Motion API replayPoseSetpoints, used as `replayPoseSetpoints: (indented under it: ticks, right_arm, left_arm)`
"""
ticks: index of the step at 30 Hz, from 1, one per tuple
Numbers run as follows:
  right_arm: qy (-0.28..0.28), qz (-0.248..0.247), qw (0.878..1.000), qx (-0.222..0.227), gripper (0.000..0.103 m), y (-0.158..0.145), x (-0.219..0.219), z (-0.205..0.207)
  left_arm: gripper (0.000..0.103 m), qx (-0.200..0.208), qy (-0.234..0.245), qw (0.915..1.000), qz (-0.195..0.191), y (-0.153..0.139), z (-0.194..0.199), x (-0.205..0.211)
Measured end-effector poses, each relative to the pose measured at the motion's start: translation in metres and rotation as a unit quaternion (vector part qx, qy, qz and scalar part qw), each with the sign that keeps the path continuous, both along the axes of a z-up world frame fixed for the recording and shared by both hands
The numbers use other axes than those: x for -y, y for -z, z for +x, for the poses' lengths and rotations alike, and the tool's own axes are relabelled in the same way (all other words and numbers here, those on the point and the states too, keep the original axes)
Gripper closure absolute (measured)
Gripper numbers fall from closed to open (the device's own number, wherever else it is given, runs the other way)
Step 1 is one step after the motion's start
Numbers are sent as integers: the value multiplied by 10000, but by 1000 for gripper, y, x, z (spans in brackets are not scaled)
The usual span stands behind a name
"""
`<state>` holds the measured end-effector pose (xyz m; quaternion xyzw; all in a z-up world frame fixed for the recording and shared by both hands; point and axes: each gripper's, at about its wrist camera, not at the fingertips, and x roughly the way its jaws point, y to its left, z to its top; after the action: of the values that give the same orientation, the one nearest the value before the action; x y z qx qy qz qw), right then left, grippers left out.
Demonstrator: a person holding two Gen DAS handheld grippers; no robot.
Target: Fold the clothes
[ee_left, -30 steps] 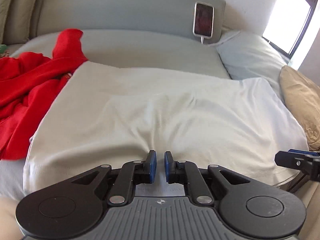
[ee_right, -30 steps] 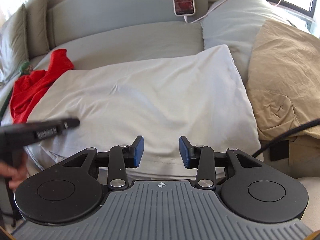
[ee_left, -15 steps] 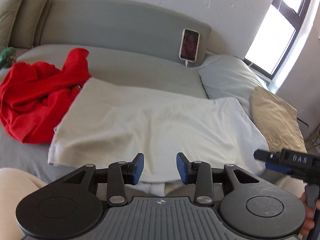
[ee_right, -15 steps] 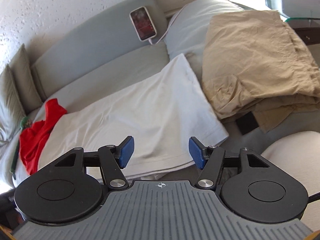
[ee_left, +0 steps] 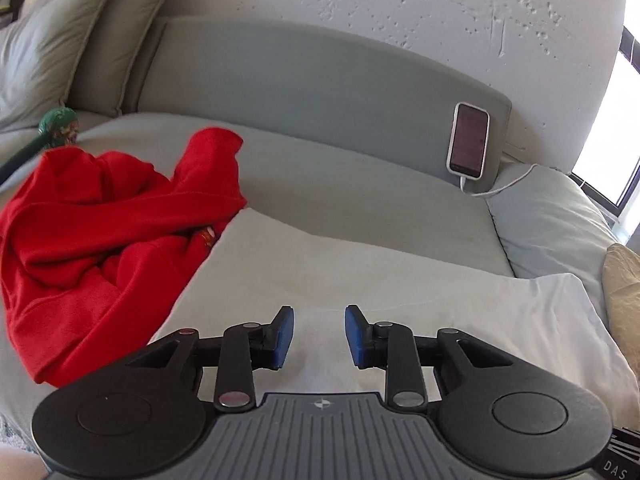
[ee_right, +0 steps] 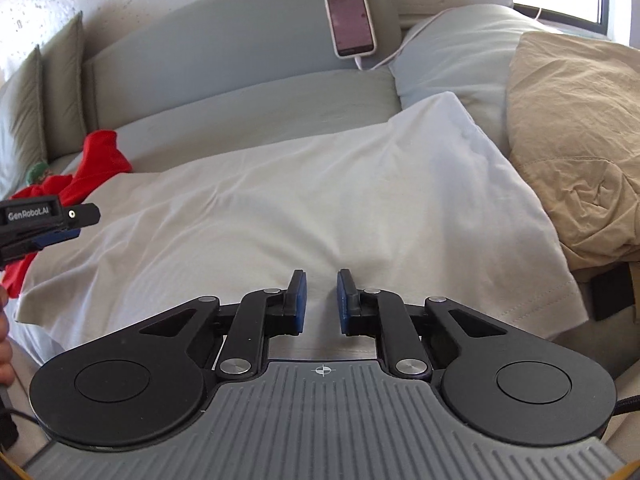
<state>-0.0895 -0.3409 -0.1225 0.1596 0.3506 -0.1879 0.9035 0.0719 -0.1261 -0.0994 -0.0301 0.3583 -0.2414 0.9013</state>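
Note:
A white folded garment (ee_left: pixel 380 292) lies flat across the grey couch seat; it also shows in the right wrist view (ee_right: pixel 320 200). A crumpled red garment (ee_left: pixel 100 240) lies at its left end and shows small in the right wrist view (ee_right: pixel 100 156). My left gripper (ee_left: pixel 319 334) is open and empty above the white garment's near edge. My right gripper (ee_right: pixel 318 300) hovers over the garment's near edge, jaws a narrow gap apart, nothing between them. The left gripper's side shows at the left of the right wrist view (ee_right: pixel 48 220).
A phone (ee_left: pixel 468 140) leans on the grey backrest with a white cable. A tan crumpled cloth (ee_right: pixel 576 140) lies at the right. A pale pillow (ee_right: pixel 460 52) sits behind it. Olive cushions (ee_left: pixel 60 40) and a green object (ee_left: pixel 58 124) are at the far left.
The left gripper opened, let go of the white garment's edge and lifted back and up. The right gripper swung back over the garment and its jaws narrowed.

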Motion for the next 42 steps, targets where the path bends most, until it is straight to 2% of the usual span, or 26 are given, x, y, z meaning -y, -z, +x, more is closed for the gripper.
replayPoseSetpoints:
  ticks: [2,5,8,10,11,14,16,18,19,21,25,26,27,28,30,33,36,39,42]
  right_arm:
    - [40,-47,9999,-88,87,-2,3,-4]
    - [71,49,9999,-87,87,-1,9,-9]
    - [113,134,9998,-63,87,1,11,-10]
    - [100,79,9999,-115,87,0,9,-9]
    - [94,59,9998,-137,87,0,9,-9]
    - [85,49,9998,-170,87,0,9,-7]
    - [91,77,9998,-170,87,0,10,-7]
    - [109,100,9997,-179,87,0,11,-6]
    - [117,108,9997,-189,87,0,11,-6]
    - [122,120,9996,-214,86,-1,11,-5]
    - [105,133,9997,-203,84,-3,11,-5]
    - [96,108,9998,-146,83,-5,10,-6]
    - [47,96,9999,-57,81,-7,8,-7]
    - [-29,64,10000,6,81,-9,6,-7]
    - [-160,-58,9998,-51,81,-10,1,-1]
    - [-91,-35,9998,-197,83,-7,1,4]
    - [112,-9,9995,-309,83,-10,10,-2]
    - [573,36,9971,-506,80,-9,27,-21]
    - [1043,660,9913,-455,80,-9,49,-48]
  left_arm:
    - [83,-170,280,9994,-147,2,6,7]
    - [83,-321,787,9958,-353,6,11,25]
    - [83,-374,840,9955,-207,14,29,41]
    - [84,-690,708,9951,-13,26,50,48]
    - [96,-773,571,9953,154,32,61,51]
    - [92,-789,361,9959,269,31,86,53]
    - [93,-531,32,9970,565,27,100,57]
    - [96,-101,-437,9910,1264,27,116,59]
    - [96,-166,-538,9904,1262,30,125,54]
    - [95,-408,-603,9929,944,27,132,43]
    - [93,-171,-286,9954,898,-1,99,35]
    - [80,-85,-141,9960,873,-8,83,34]
    - [74,1,4,9964,846,-15,67,32]
    - [71,46,191,9964,823,-19,50,31]
    - [71,41,686,9943,813,-20,14,33]
    - [71,167,1170,9841,1325,-5,-29,39]
    - [68,201,909,9800,1760,8,-45,25]
    - [68,153,111,9820,1880,2,-43,-1]
    - [70,113,-538,9801,1906,-11,-45,-19]
